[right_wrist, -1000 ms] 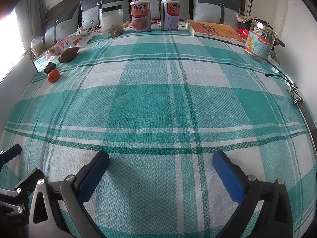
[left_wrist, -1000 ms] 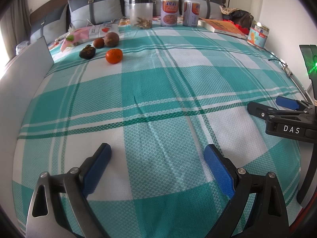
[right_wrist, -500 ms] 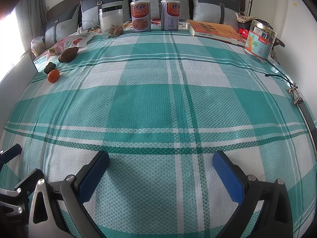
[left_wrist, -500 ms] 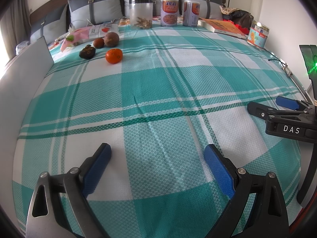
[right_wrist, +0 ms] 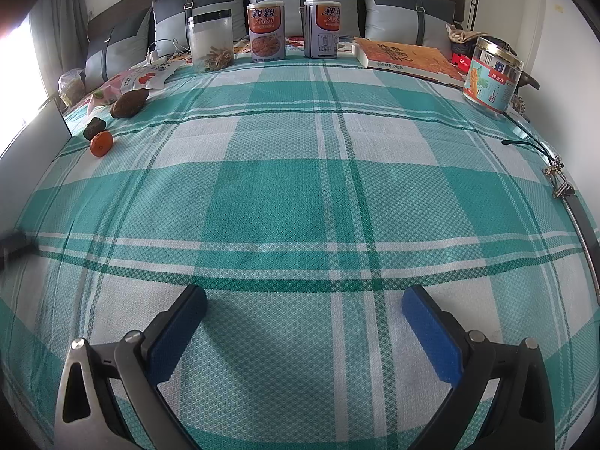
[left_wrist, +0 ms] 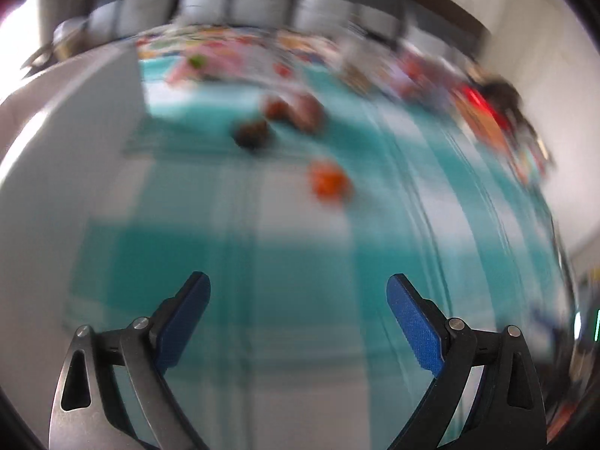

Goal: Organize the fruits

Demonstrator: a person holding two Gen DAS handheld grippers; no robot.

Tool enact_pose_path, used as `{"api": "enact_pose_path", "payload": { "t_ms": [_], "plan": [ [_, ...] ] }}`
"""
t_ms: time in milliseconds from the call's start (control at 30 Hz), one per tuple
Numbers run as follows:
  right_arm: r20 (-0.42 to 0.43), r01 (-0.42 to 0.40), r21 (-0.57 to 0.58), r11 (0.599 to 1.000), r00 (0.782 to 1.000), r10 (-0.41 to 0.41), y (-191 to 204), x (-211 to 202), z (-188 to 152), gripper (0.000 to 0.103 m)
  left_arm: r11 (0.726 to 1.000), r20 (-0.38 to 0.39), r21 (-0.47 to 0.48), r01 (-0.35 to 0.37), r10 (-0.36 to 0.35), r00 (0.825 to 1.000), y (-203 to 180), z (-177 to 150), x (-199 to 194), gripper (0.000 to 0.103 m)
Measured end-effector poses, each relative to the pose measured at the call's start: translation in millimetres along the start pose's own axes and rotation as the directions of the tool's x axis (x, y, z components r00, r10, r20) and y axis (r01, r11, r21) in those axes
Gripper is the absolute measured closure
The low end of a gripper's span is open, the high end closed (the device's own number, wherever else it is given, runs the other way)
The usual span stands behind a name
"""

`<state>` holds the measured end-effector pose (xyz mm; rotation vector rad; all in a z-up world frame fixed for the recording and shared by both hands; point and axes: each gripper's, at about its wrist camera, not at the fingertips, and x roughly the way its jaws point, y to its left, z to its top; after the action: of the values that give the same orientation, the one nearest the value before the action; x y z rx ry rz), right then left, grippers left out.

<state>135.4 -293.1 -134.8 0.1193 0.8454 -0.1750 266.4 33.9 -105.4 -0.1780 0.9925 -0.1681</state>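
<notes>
The fruits lie at the far left of the teal plaid bed. An orange [right_wrist: 101, 143], a dark fruit [right_wrist: 94, 128] and a brown oval fruit [right_wrist: 129, 103] show in the right wrist view. The left wrist view is motion-blurred; it shows the orange [left_wrist: 329, 183], the dark fruit [left_wrist: 252, 133] and brown fruits [left_wrist: 300, 110] ahead. My left gripper [left_wrist: 298, 292] is open and empty, above the cloth short of the fruits. My right gripper [right_wrist: 303, 307] is open and empty over the near middle of the bed.
A white board [left_wrist: 67, 142] stands along the left edge. At the headboard stand a clear jar [right_wrist: 210, 43], two cans [right_wrist: 265, 32], a book [right_wrist: 405, 56] and a glass jar [right_wrist: 491, 75]. A snack bag [right_wrist: 138, 78] lies behind the fruits. A cable clip [right_wrist: 558, 183] is at the right edge.
My left gripper has swung fast to the left and forward toward the fruits, blurring its view. It has almost left the right wrist view. My right gripper has not moved.
</notes>
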Motion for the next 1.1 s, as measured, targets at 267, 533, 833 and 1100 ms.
{"api": "enact_pose_path", "payload": {
  "t_ms": [267,533,833,1100],
  "plan": [
    [0.000,0.000,0.000,1.000,1.000,0.000,-0.1,0.2,0.1,0.000,0.989,-0.034,0.048,-0.138,0.139,0.990,9.2,82.0,78.4,0.008],
    [0.000,0.000,0.000,1.000,1.000,0.000,-0.1,0.0,0.0,0.000,0.993,-0.016,0.081,-0.086,0.088,0.996,9.8,78.4,91.9,0.060],
    [0.000,0.002,0.003,1.000,1.000,-0.002,0.0,0.7,0.3,0.000,0.988,-0.023,0.144,-0.063,0.067,0.998,15.3,-42.4,1.2,0.060],
    [-0.041,-0.085,0.010,0.996,0.996,0.085,3.8,7.6,22.6,0.000,0.964,0.067,0.170,-0.204,0.196,0.978,10.2,-96.6,-28.0,0.012]
  ]
}}
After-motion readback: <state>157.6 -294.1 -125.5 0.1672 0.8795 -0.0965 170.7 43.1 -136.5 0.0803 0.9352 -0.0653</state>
